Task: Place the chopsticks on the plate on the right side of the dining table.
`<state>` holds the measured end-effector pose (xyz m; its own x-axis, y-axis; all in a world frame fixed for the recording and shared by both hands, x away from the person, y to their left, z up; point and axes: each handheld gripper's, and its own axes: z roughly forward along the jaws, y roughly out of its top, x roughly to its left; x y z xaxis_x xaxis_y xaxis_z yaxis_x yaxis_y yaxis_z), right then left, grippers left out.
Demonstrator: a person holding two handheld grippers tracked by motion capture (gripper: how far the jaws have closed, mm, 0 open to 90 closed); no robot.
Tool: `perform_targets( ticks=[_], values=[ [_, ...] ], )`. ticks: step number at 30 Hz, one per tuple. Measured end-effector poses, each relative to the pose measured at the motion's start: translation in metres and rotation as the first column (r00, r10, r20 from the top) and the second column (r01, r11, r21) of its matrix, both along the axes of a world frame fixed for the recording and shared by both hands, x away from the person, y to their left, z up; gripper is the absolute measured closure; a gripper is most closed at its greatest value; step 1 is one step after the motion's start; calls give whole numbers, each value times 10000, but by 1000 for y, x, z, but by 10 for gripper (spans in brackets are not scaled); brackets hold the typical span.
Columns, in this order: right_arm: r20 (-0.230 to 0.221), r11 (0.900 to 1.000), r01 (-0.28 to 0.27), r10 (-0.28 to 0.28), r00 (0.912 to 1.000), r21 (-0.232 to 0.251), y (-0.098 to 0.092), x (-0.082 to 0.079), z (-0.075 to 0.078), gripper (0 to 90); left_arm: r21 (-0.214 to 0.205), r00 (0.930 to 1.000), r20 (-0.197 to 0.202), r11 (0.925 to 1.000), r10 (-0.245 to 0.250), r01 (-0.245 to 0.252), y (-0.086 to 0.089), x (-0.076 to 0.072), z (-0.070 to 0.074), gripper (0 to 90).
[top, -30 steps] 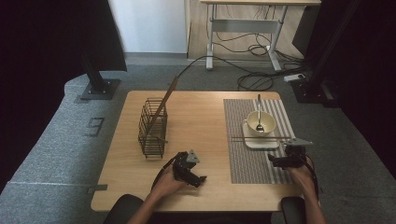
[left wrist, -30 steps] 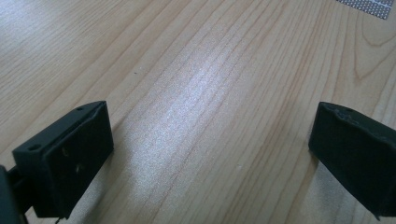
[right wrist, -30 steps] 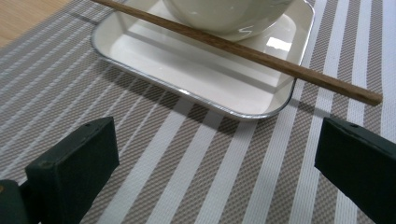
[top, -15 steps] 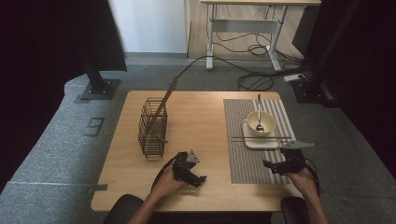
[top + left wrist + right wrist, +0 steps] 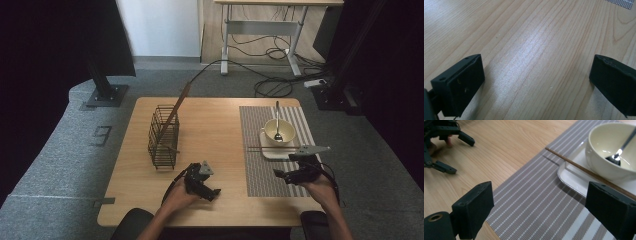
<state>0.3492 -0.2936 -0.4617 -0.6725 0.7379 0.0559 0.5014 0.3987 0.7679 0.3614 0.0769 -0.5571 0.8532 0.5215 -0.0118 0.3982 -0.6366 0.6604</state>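
Two pairs of black tongs are at work low in the high view. The left tongs (image 5: 214,192) rest released on the pale wooden counter (image 5: 215,125) at lower centre, with bare wood between their jaws in the left gripper view, as if waiting their turn. The right tongs (image 5: 280,175) hover at lower right over the grey striped woven placemat (image 5: 260,170); their jaws have just been closing a little yet stand wide with nothing between them. Just above them a thin brown wooden chopstick (image 5: 272,148) lies across the near rim of the white square plate (image 5: 272,153), propped so that it should be easy to pinch; in the right gripper view it runs from centre top to the right edge (image 5: 579,167). On the plate sits a cream round bowl (image 5: 278,133) holding a metal spoon (image 5: 277,120). At centre left stands a dark wire basket (image 5: 163,136) with a long wooden stick (image 5: 175,112) leaning out of it, probably where the chopstick belongs.
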Motion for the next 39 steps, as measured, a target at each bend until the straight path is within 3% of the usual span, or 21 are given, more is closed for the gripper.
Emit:
perform_targets(
  ticks=[7,18,28,39],
  values=[
    [203,9999,-121,122,9997,-63,15,6,15,47,26,10000,-19,10000,-3,3,0,0,0,0],
    [324,9938,-927,948,9950,-606,50,17,37,36,37,10000,-30,10000,8,-7,0,-1,0,0],
    [197,9833,-1801,1807,9833,-266,86,31,56,34,45,10000,-26,10000,33,-33,0,-1,0,0],
    [174,9665,-2544,2550,9668,-333,126,42,70,22,45,10000,-67,10000,4,-3,0,-4,1,0]
  ],
)
